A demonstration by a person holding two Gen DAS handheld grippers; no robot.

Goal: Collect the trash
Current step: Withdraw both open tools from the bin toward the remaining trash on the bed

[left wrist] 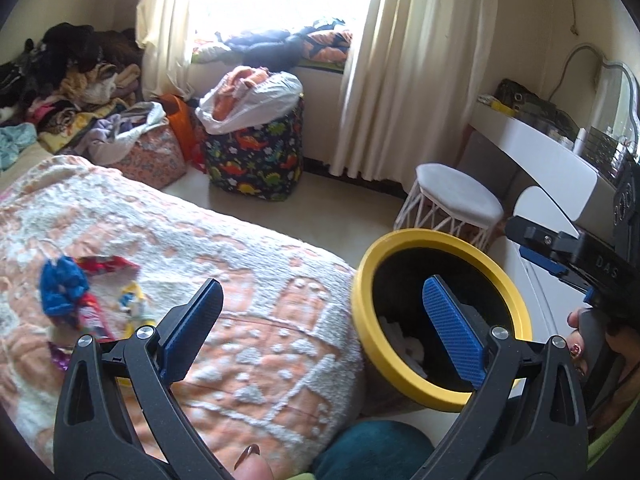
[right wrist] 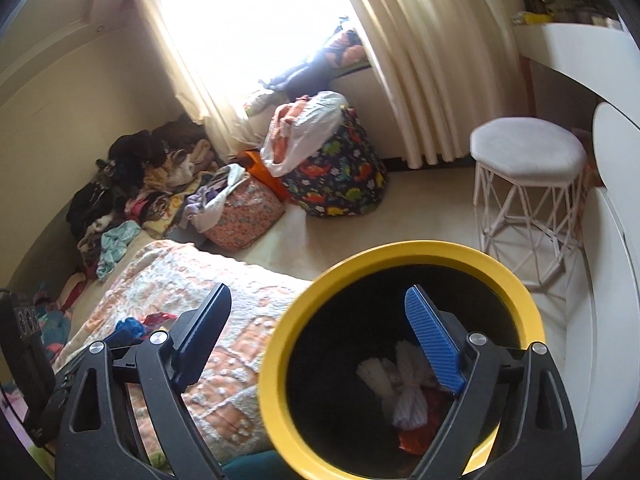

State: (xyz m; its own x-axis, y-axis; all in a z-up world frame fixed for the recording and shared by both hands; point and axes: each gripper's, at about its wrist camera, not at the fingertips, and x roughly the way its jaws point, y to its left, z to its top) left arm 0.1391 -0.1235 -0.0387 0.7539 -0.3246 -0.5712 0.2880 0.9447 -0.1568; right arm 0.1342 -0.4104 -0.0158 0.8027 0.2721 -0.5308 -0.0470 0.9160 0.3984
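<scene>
A black bin with a yellow rim (left wrist: 400, 242) (right wrist: 360, 254) stands beside the bed. Inside lie white crumpled tissues (right wrist: 404, 388) and a red wrapper (right wrist: 412, 442). On the bedspread lie a blue crumpled scrap (left wrist: 62, 286), a red wrapper (left wrist: 106, 266) and a yellow-blue wrapper (left wrist: 132, 300); the blue scrap also shows in the right wrist view (right wrist: 128, 330). My left gripper (left wrist: 326, 312) is open and empty over the bed edge. My right gripper (right wrist: 316, 320) is open and empty above the bin's rim; it also shows at right in the left wrist view (left wrist: 560, 256).
A peach and white bedspread (left wrist: 224, 248) covers the bed. A dinosaur-print hamper (left wrist: 256, 152), a floral bag (left wrist: 150, 152) and clothes piles (left wrist: 68, 80) stand by the window. A white stool (left wrist: 456, 200) and white dressing table (left wrist: 548, 152) are at right.
</scene>
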